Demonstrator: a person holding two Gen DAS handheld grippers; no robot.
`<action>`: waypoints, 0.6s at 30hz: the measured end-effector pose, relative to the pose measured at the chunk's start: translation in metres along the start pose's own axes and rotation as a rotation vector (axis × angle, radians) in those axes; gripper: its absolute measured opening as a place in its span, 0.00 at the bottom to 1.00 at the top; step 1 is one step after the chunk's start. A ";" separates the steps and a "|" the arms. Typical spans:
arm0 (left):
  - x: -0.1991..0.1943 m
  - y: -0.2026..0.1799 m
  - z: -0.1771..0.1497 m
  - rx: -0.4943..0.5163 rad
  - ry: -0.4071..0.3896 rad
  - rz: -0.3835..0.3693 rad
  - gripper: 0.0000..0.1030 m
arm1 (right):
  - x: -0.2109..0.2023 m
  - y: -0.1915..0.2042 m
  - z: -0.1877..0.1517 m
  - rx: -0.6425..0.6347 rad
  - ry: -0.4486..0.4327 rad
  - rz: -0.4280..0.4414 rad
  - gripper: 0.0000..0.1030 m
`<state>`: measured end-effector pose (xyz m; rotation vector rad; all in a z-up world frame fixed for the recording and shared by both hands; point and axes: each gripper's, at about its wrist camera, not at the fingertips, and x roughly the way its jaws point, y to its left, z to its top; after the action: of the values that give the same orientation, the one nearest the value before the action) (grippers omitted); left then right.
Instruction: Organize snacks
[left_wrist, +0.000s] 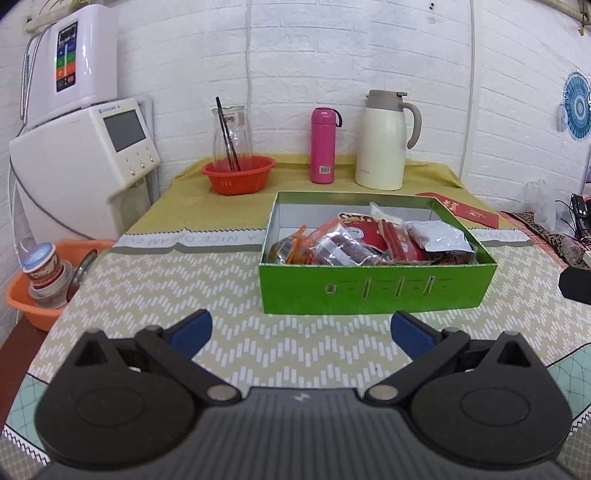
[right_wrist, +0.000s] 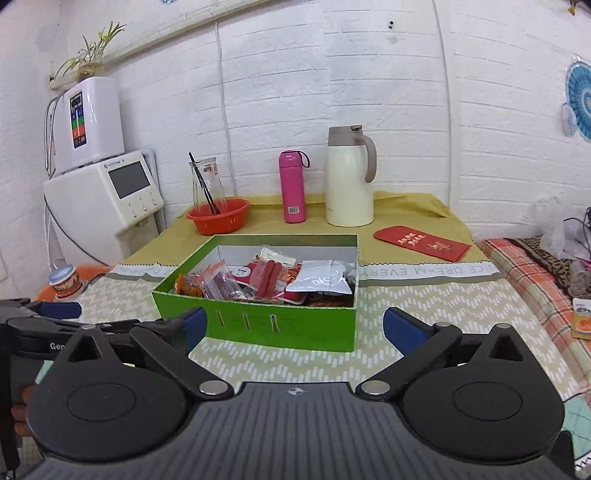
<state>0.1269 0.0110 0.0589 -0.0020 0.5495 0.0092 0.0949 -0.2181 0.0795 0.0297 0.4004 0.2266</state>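
Note:
A green open box (left_wrist: 376, 291) stands on the patterned tablecloth, filled with several snack packets (left_wrist: 354, 243), red, orange and one silver pouch (left_wrist: 441, 236). The same box (right_wrist: 258, 325) and its snack packets (right_wrist: 266, 280) show in the right wrist view. My left gripper (left_wrist: 301, 328) is open and empty, a little in front of the box. My right gripper (right_wrist: 293, 326) is open and empty, in front of the box's near wall. The left gripper's blue pad (right_wrist: 61, 309) shows at the left edge of the right wrist view.
Behind the box stand a red basket (left_wrist: 238, 175) with a glass jug, a pink flask (left_wrist: 324, 146) and a cream thermos jug (left_wrist: 384, 142). A red envelope (right_wrist: 421, 242) lies at the back right. An orange basin (left_wrist: 40, 288) with cups sits left. White appliances (left_wrist: 85, 162) stand left.

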 end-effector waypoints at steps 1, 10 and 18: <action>-0.003 -0.001 -0.003 0.000 0.003 0.002 1.00 | -0.004 0.002 -0.005 -0.016 -0.001 -0.013 1.00; -0.010 -0.016 -0.021 0.030 0.024 0.037 1.00 | -0.001 0.008 -0.042 -0.055 0.062 -0.069 1.00; -0.008 -0.019 -0.022 0.031 0.016 0.029 1.00 | 0.007 0.007 -0.048 -0.026 0.078 -0.091 1.00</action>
<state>0.1086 -0.0078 0.0448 0.0362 0.5657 0.0295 0.0807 -0.2105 0.0330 -0.0231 0.4749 0.1431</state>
